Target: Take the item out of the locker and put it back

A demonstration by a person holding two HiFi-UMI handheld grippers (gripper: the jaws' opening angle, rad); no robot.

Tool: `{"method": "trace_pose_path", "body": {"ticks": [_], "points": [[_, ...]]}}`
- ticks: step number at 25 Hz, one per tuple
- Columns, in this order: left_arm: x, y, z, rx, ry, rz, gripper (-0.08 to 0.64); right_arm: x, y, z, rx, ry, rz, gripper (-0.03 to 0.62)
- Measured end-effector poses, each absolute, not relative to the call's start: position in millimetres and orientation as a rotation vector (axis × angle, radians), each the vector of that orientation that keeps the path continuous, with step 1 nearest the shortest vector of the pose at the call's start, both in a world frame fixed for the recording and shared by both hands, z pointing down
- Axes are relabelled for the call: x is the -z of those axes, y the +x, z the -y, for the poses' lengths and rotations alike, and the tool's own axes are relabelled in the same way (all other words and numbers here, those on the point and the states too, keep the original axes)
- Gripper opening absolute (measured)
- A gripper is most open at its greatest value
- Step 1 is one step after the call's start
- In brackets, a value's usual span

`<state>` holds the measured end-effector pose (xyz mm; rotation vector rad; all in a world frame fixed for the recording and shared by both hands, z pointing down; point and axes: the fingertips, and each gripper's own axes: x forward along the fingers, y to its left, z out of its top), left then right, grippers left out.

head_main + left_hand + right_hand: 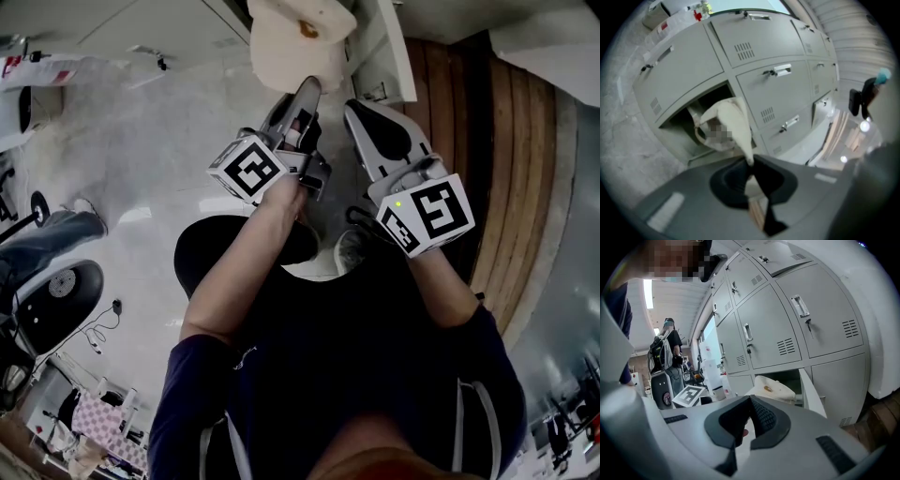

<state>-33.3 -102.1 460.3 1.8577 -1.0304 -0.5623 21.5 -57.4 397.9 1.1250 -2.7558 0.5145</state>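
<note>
Half of the task at most is judged done: the cap is clamped by its edge in the left gripper at the open locker's mouth, the right gripper is held beside it, jaws together and empty, and the return is left.

Pale marble floor at 10 o'clock in head view, wood boards at 2, black round device w/ cable at 8, bystander at 9 in right gripper view, white jug beside
</note>
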Motion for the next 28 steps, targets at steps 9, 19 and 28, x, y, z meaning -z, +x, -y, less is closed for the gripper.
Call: {"method": "trace_pose_path", "body": {"ticks": [9, 19, 28], "points": [[-487, -35, 158, 0.588, 1.827, 1.015, 0.018, -406, 19, 75, -0.534, 1.165, 2.755, 0.003], [-519, -50, 224, 0.655, 1.788, 0.980, 0.018, -433, 25, 79, -0.575, 1.206, 2.692, 0.003], [-538, -49, 274, 0.728, 1.776, 0.919, 0.018, -446, 9, 87, -0.565, 1.177, 2.662, 0.003]]}}
